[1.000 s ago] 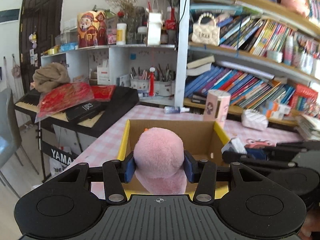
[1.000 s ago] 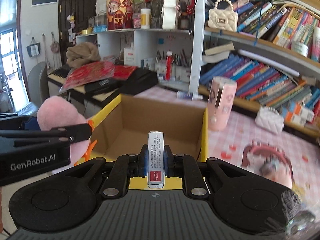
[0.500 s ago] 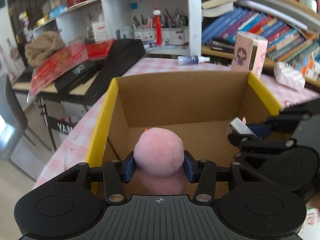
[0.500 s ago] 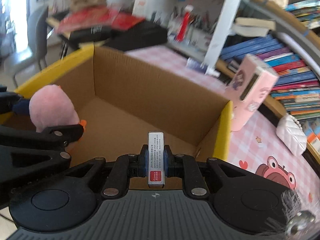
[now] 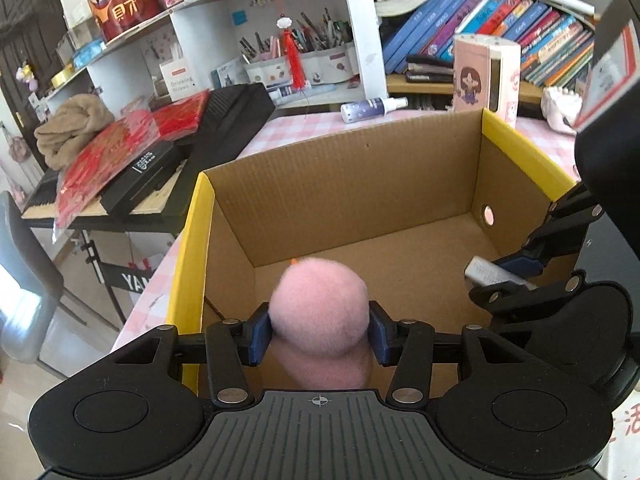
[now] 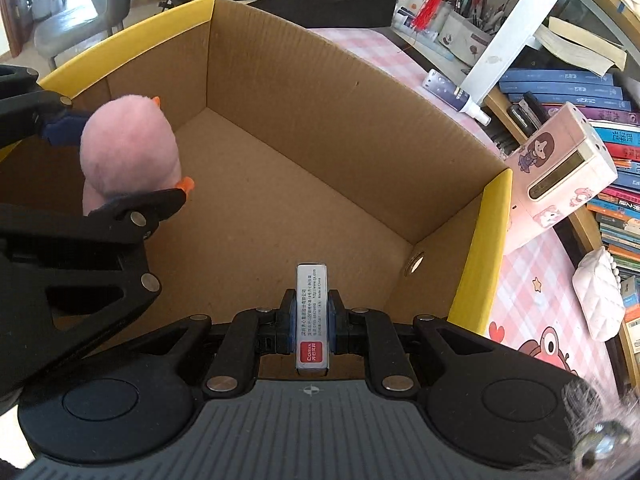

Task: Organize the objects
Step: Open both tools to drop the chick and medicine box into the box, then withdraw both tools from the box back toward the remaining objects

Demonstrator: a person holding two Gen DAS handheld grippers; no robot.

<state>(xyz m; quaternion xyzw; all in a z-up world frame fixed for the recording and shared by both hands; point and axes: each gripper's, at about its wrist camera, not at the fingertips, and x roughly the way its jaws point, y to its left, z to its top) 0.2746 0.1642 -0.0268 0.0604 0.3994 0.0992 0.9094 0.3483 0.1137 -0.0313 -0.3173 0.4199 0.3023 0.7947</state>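
Note:
An open cardboard box (image 5: 360, 168) with yellow top edges stands on the pink checked table; its brown floor (image 6: 280, 208) is bare. My left gripper (image 5: 318, 334) is shut on a pink plush toy (image 5: 320, 312) and holds it inside the box at the near left; the toy also shows in the right wrist view (image 6: 128, 144). My right gripper (image 6: 311, 320) is shut on a small white stick-shaped box with a red label (image 6: 311, 312), held inside the box at its near right side; it also shows in the left wrist view (image 5: 494, 274).
A pink carton (image 6: 560, 176) and a spray bottle (image 5: 372, 106) stand just beyond the box. A white quilted pouch (image 6: 598, 292) lies to the right. Bookshelves (image 5: 500, 36) rise behind. A black keyboard with red packets (image 5: 160, 152) sits to the left.
Both grippers have moved forward and tilted down, from in front of the box to inside it, each still holding its object.

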